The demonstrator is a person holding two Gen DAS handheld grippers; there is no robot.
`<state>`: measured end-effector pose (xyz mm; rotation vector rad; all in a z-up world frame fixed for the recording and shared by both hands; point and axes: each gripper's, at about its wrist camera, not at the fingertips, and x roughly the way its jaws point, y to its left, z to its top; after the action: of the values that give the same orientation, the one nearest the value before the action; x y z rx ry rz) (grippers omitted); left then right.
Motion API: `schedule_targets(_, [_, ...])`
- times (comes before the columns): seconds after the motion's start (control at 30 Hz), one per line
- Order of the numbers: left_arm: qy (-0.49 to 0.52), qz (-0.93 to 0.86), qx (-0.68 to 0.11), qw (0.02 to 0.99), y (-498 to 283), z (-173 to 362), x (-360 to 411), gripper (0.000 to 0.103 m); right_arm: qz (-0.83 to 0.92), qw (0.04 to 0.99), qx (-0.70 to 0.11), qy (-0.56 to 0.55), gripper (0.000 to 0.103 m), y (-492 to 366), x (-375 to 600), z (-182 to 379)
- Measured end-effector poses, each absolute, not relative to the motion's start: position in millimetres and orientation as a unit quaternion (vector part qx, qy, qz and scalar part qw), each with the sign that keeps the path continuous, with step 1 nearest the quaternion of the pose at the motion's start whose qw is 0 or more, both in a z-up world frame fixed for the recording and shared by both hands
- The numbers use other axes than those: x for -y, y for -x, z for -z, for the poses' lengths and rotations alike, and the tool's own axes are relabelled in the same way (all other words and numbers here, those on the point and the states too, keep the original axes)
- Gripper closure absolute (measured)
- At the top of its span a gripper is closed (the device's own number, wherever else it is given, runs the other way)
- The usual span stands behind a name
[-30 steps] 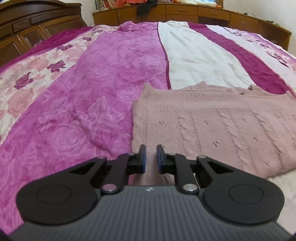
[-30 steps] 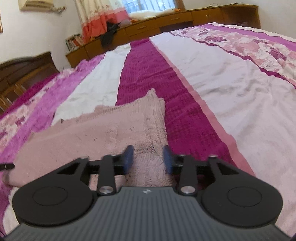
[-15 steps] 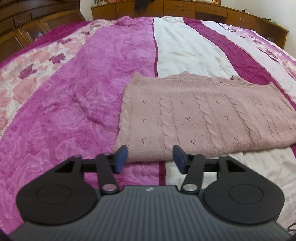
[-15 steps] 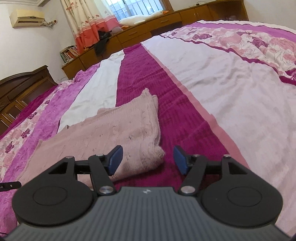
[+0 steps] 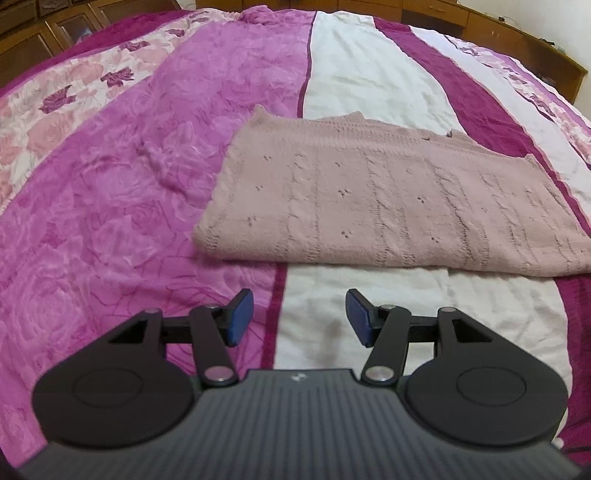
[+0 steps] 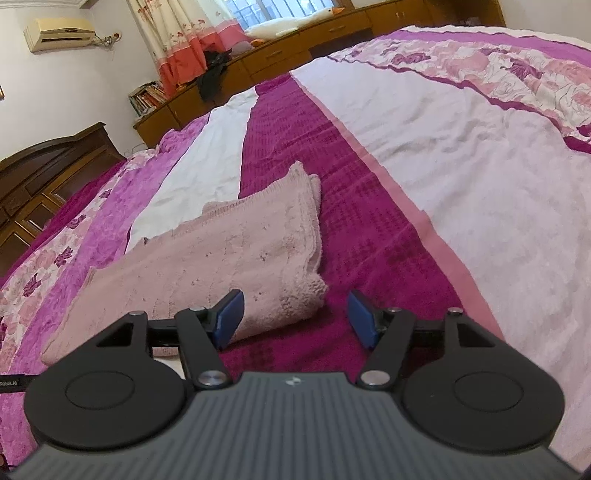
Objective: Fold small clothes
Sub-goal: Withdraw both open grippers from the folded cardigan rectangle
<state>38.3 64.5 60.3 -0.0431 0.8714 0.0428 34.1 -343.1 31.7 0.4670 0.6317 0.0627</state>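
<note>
I hold my left claw [image 5: 299,319] spread apart above the bed [image 5: 110,206], just short of the folded pink sweater [image 5: 388,206]. My right claw [image 6: 293,319], also apart and empty, hovers beside the sweater's near corner.

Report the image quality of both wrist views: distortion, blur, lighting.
Left wrist view: strong fisheye bending of the bedspread; the pink knit garment is slightly soft, light even, no glare; left tongs sharp. Right wrist view: the same barrel distortion, tilted horizon, the window bright behind the curtain; right tongs crisp, the garment's near edge a little blurred.
</note>
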Motion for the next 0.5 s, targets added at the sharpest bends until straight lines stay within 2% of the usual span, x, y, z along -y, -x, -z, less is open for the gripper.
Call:
schedule_targets(0.13, [0.023, -0.020, -0.427, 0.904, -39, -60, -58, 0.046, -0.043, 0.917, -0.320, -0.235, 0.030, -46, 348, -29])
schedule_targets(0.5, [0.020, -0.021, -0.433, 0.901, -40, -58, -51, 0.046, -0.037, 0.911, -0.332, -0.243, 0.028, -81, 351, -18])
